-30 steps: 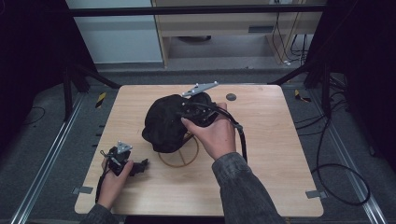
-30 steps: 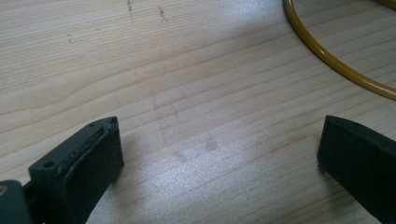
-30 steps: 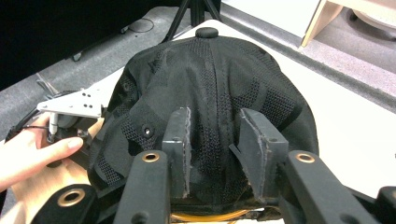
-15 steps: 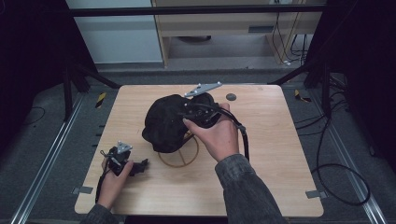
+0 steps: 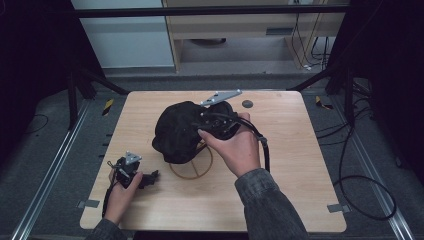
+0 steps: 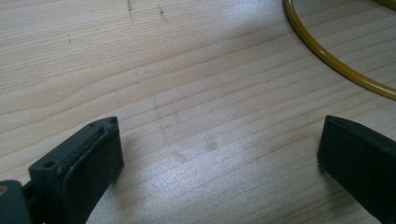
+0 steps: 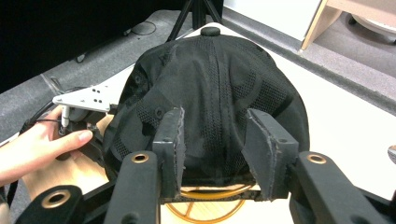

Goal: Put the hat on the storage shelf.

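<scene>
Your right claw (image 7: 215, 154), jaws just easing apart, straddles the black cap's (image 7: 219, 88) rim over the yellow ring (image 5: 192, 165), while your left claw (image 6: 219, 163) gapes wide on the desk (image 5: 295, 165).

the high view was dim overall, its left and right edges sinking into near black, while the wooden table (image 5: 300, 165) at centre caught soft overhead light and cast only faint shadows. the black cap (image 5: 177, 130) lost most detail there. the left gripper view was bright, with a pale sheen at lower centre and soft focus on the near jaws. the right gripper view was evenly lit, dark at upper left.
</scene>
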Motion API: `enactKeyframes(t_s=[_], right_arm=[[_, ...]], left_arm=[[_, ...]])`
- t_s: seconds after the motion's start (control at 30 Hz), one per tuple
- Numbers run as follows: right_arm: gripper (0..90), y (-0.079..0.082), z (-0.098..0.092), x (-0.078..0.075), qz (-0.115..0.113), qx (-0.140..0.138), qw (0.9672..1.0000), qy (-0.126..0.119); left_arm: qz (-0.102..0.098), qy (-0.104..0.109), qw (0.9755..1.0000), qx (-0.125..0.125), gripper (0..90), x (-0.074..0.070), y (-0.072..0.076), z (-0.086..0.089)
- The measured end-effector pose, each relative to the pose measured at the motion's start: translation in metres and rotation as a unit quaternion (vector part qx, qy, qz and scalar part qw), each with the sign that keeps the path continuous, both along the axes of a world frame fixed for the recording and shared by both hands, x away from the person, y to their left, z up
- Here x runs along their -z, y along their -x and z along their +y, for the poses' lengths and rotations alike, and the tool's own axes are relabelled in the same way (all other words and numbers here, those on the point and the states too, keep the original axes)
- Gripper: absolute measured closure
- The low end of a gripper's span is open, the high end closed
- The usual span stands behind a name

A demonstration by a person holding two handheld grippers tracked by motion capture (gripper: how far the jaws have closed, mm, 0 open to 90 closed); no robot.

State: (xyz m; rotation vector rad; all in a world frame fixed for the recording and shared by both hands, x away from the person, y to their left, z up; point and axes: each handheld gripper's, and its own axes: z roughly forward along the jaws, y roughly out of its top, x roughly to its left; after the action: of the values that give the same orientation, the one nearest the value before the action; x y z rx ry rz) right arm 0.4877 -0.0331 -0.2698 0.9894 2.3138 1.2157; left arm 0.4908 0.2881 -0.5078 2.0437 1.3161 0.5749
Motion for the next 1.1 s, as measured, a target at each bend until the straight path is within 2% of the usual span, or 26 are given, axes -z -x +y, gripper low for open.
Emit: enactKeyframes(t_s=[0.4, 0.67, 1.0, 1.1], right_arm=[[51.2, 0.004, -0.013, 0.002, 0.001, 0.013, 0.9999, -0.001], [43.0, 0.009, -0.020, 0.002, -0.002, 0.022, 0.9998, -0.001], [29.8, 0.011, -0.035, 0.000, 0.000, 0.043, 0.9991, -0.004], [20.9, 0.011, -0.044, 0.000, -0.006, 0.061, 0.9981, -0.005]], left_arm=[[0.000, 0.000, 1.0000, 0.000, 0.0, 0.000, 0.000, 0.000], [0.000, 0.000, 1.0000, 0.000, 0.0, 0.000, 0.000, 0.000], [0.000, 0.000, 1.0000, 0.000, 0.0, 0.000, 0.000, 0.000], [0.000, 0.000, 1.0000, 0.000, 0.0, 0.000, 0.000, 0.000]])
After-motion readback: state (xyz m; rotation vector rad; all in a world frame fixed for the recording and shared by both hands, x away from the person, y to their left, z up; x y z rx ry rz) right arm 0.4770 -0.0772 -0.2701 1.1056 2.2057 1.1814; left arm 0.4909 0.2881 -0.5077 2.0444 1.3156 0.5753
